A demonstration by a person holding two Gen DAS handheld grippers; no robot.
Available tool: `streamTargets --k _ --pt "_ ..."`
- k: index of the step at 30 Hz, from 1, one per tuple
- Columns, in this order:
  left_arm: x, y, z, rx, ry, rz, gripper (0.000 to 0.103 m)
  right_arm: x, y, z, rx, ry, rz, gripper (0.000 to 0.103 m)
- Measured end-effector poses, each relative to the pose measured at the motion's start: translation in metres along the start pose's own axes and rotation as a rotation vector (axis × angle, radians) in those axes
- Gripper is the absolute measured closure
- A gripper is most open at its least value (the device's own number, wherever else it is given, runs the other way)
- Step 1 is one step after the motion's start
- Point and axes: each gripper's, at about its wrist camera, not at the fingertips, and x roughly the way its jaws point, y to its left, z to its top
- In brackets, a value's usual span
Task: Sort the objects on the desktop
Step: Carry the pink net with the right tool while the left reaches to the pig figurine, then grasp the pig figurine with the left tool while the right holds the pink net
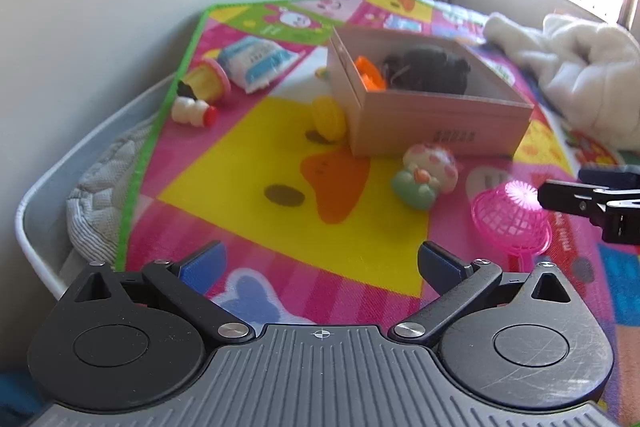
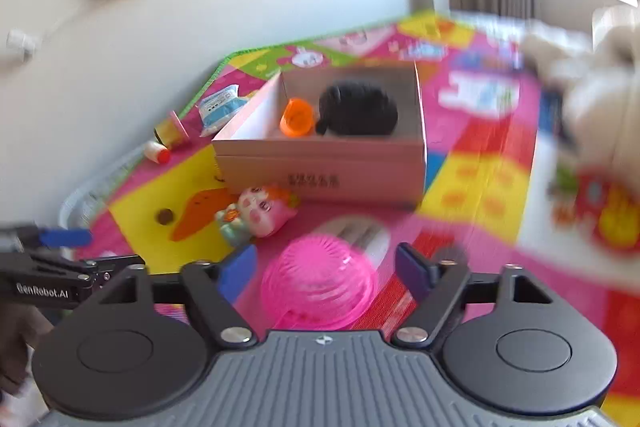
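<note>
An open cardboard box point(image 1: 440, 125) point(image 2: 320, 167) stands on a colourful play mat point(image 1: 256, 155) and holds an orange toy point(image 2: 297, 117) and a black fuzzy thing point(image 2: 360, 111). A pink plastic strainer point(image 2: 320, 285) point(image 1: 508, 223) lies on the mat between the fingers of my open right gripper point(image 2: 326, 267); the pads do not press on it. My left gripper point(image 1: 320, 261) hovers open and empty over the mat's yellow patch. A small doll figure point(image 1: 426, 175) point(image 2: 260, 211) lies in front of the box, and a yellow toy point(image 1: 328, 117) leans at its left corner.
A tissue pack point(image 1: 256, 61), a tipped yellow-and-pink cup point(image 1: 208, 81) and a small white bottle point(image 1: 194, 111) lie near the wall. A white basket point(image 1: 40, 195) with grey cloth sits left of the mat. White plush fabric point(image 1: 560, 59) is heaped at the right.
</note>
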Motion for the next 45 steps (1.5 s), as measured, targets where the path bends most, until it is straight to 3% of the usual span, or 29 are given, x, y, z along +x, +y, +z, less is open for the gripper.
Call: streamTargets --k 4,7,8,11,14,16,22,25,27,28,31,33,36,38,40,41,43,45 --pt "0.019 -0.007 0.007 0.001 -0.018 -0.023 0.000 0.019 -0.002 -0.002 0.007 -0.012 -0.070 0.018" --pt "0.038 -0.015 0.020 -0.011 -0.062 0.040 0.000 0.031 -0.011 -0.012 0.064 -0.017 -0.137 0.010" --pt "0.047 -0.018 0.025 -0.002 -0.052 0.064 0.000 0.030 -0.014 -0.014 0.083 -0.032 -0.152 0.004" --pt "0.065 -0.028 0.029 0.050 -0.001 0.073 0.000 0.030 -0.021 -0.017 0.106 -0.065 -0.187 0.003" --pt "0.067 -0.033 0.018 0.084 0.025 0.029 0.000 0.027 -0.024 -0.014 0.087 -0.089 -0.149 0.003" --pt "0.063 -0.037 0.011 0.127 0.002 0.040 0.000 0.028 -0.022 -0.009 0.056 -0.093 -0.124 0.003" --pt "0.055 -0.029 0.007 0.111 0.016 0.009 0.000 0.042 -0.012 -0.006 0.047 0.012 0.008 0.003" --pt "0.051 -0.019 0.008 0.062 0.002 -0.002 0.000 0.047 0.005 -0.018 -0.035 0.005 -0.046 0.005" --pt "0.047 -0.016 0.010 0.050 -0.015 -0.040 0.000 0.049 0.008 -0.023 -0.060 0.025 -0.063 0.027" --pt "0.046 -0.016 0.011 0.044 -0.016 -0.070 0.000 0.048 0.006 -0.024 -0.060 0.029 -0.057 0.029" --pt "0.052 -0.032 0.023 0.085 -0.010 -0.159 0.000 0.040 -0.001 -0.030 -0.074 0.012 -0.107 0.029" --pt "0.060 -0.052 0.032 0.145 -0.029 -0.139 0.000 0.037 -0.010 -0.036 -0.043 0.005 -0.107 0.023" --pt "0.081 -0.075 0.041 0.181 0.018 -0.106 0.000 0.037 -0.007 -0.039 -0.055 -0.013 -0.120 0.017" --pt "0.089 -0.078 0.042 0.161 0.043 -0.108 0.005 0.038 -0.001 -0.040 -0.085 -0.019 -0.140 0.011" --pt "0.086 -0.077 0.040 0.169 0.023 -0.070 0.036 0.039 -0.001 -0.040 -0.089 -0.019 -0.138 0.007" --pt "0.083 -0.075 0.039 0.173 0.018 -0.070 0.041 0.039 -0.003 -0.039 -0.077 -0.017 -0.134 0.006" --pt "0.076 -0.068 0.036 0.163 0.015 -0.064 0.044 0.041 -0.006 -0.038 -0.057 -0.010 -0.127 0.004" --pt "0.069 -0.061 0.031 0.160 0.023 -0.008 0.044 0.042 -0.005 -0.038 -0.061 -0.007 -0.130 0.004"
